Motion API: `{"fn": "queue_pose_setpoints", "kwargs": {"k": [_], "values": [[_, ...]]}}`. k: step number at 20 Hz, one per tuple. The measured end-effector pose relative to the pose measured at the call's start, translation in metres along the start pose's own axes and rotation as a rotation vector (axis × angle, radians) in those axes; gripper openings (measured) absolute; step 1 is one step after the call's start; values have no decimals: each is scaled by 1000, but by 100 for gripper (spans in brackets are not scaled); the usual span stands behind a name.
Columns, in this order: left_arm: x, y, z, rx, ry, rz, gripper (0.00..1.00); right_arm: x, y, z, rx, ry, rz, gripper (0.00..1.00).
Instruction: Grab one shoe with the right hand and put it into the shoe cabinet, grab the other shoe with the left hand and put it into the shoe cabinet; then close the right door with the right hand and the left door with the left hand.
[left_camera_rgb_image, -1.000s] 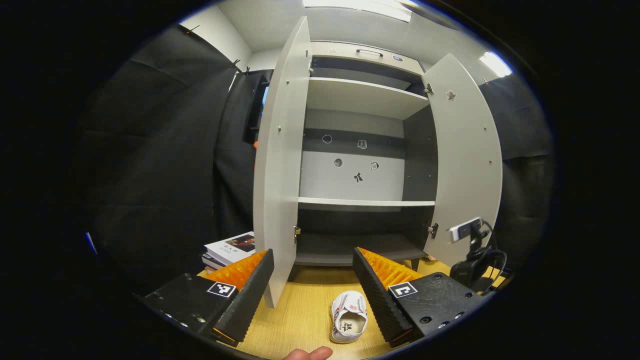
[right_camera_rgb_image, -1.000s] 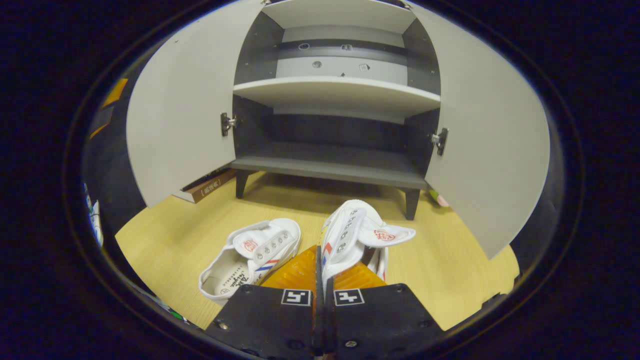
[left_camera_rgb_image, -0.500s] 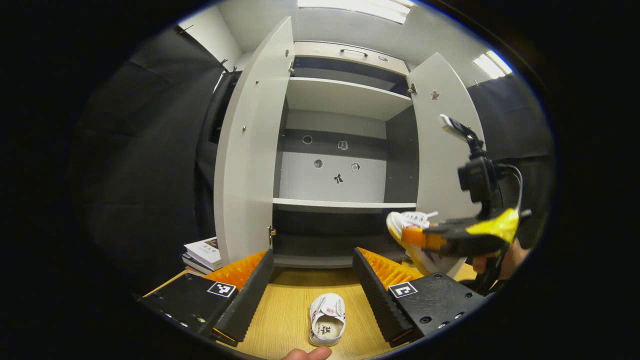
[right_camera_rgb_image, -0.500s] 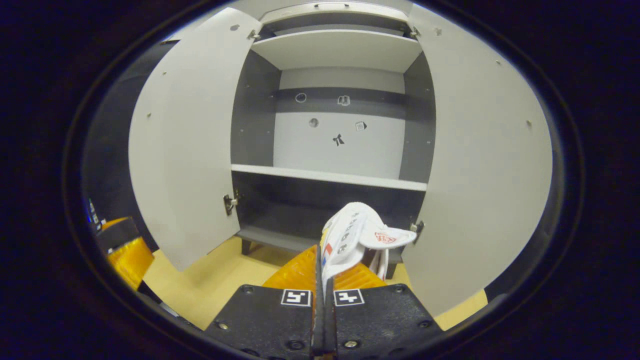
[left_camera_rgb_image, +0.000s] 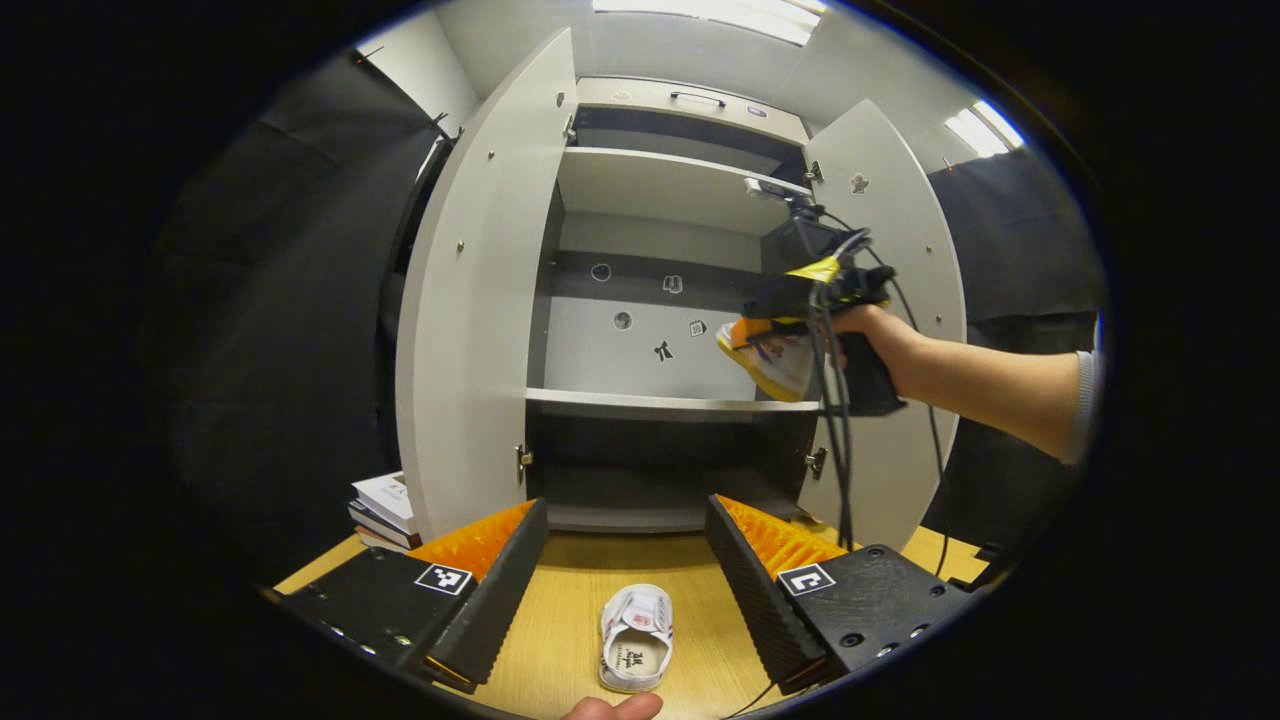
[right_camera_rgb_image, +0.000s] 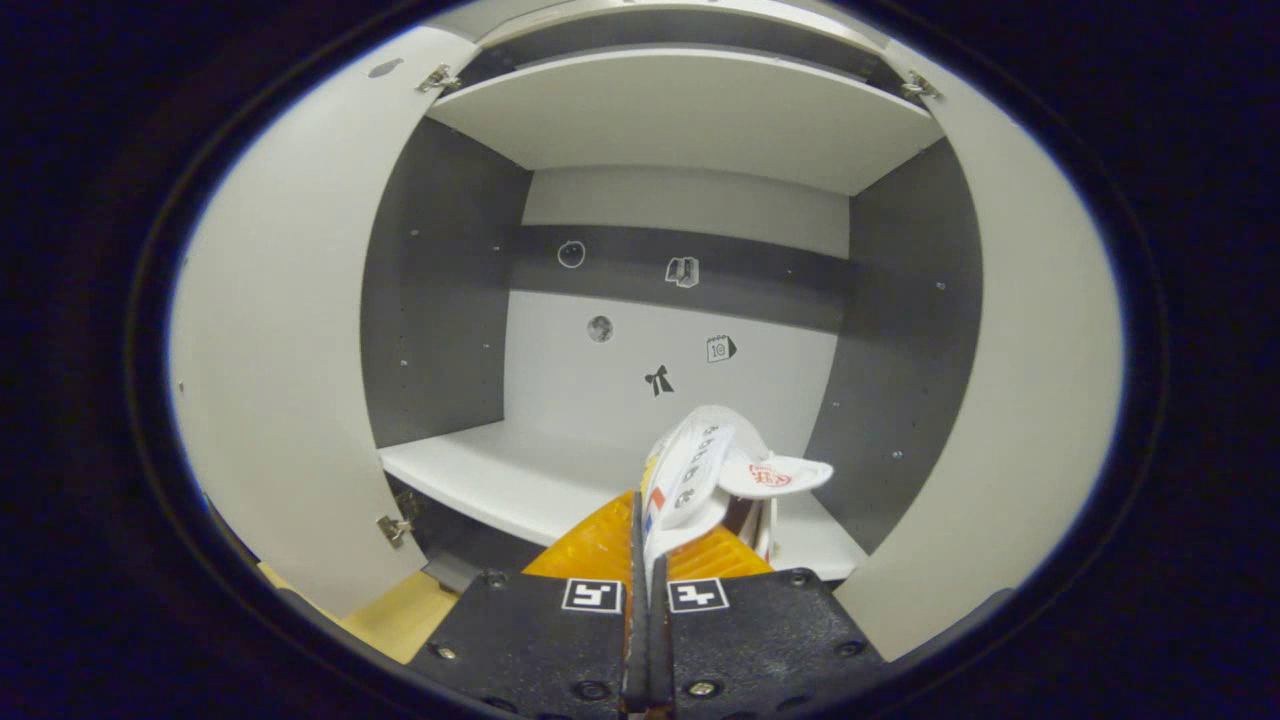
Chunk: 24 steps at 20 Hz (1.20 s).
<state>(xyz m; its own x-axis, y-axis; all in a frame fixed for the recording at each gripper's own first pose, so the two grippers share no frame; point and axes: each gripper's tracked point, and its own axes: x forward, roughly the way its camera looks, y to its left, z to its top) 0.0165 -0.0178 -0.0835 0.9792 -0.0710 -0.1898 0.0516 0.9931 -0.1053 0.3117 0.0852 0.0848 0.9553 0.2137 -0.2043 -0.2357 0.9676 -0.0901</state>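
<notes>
You've raised your right gripper (right_camera_rgb_image: 645, 520), clamped on one shoe (right_camera_rgb_image: 700, 470), to the middle shelf (right_camera_rgb_image: 520, 485); your left gripper (left_camera_rgb_image: 625, 560) gapes empty.

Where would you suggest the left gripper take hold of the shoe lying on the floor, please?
Probably one side wall of the shoe on the floor beside its opening, coming down from above. It sits upright with the opening up, between the open left gripper fingers, so one finger can go inside.

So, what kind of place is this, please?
Probably a recording booth, not a real home: a small shoe cabinet stands on a wooden tabletop with black cloth hung around it, and office-style ceiling lights above.
</notes>
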Motion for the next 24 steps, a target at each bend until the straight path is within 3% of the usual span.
{"fn": "queue_pose_setpoints", "kwargs": {"k": [4, 10, 20, 24], "values": [[1, 2, -5, 16, 9, 8, 95, 63, -12, 22, 19, 68, 3, 4], [4, 9, -17, 34, 57, 35, 95, 129, -9, -1, -49, 200, -26, 4], [6, 11, -24, 38, 83, 53, 95, 151, -10, -25, -46, 319, 4, 4], [3, 10, -22, 43, 75, 56, 95, 152, -14, -27, -50, 324, -26, 11]]}}
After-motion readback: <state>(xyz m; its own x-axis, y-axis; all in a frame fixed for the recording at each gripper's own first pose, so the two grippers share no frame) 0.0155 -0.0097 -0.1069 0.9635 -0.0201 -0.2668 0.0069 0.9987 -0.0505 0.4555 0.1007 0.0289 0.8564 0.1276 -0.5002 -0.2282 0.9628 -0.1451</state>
